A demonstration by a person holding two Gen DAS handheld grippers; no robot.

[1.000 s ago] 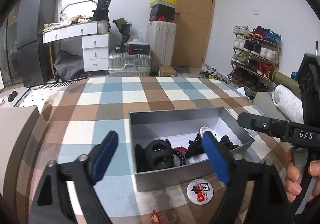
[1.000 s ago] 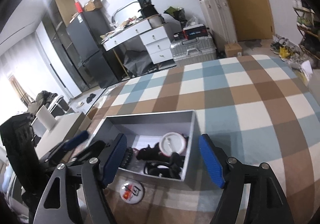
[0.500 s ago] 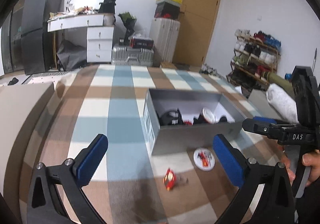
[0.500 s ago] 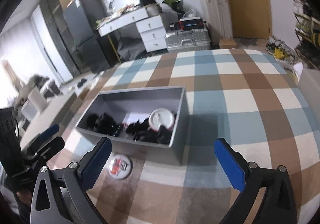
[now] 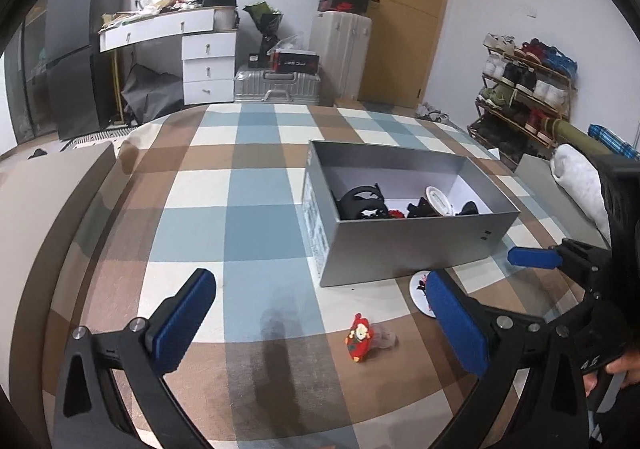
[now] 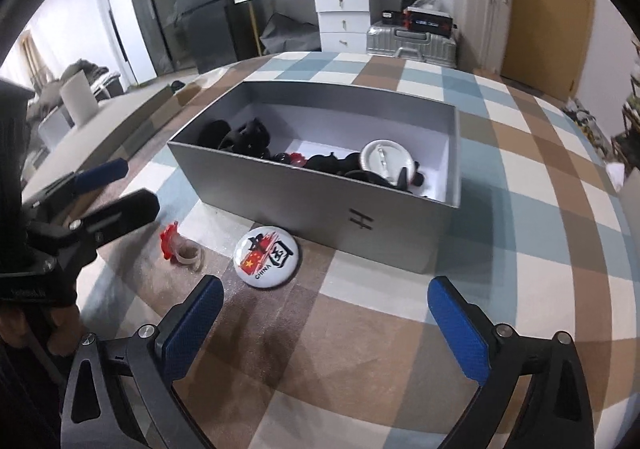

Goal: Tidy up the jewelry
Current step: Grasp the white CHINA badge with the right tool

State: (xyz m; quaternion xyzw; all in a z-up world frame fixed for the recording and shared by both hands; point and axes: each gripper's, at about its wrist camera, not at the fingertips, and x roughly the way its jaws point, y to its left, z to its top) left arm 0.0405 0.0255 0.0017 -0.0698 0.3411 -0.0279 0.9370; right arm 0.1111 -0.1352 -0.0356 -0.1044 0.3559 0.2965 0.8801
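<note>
A grey box stands on the checked cloth and holds black hair clips, a red piece and a white round badge. In front of the box lie a round "CHINA" badge and a small red figure hair tie. My left gripper is open and empty, above the red hair tie. My right gripper is open and empty, just in front of the badge.
A beige surface borders the cloth on the left. A white pillow lies at the right edge. A desk with drawers, suitcases and a shoe rack stand beyond the cloth.
Both grippers have pulled back from over the box and opened wider. The badge and the red hair tie on the cloth have come into full view.
</note>
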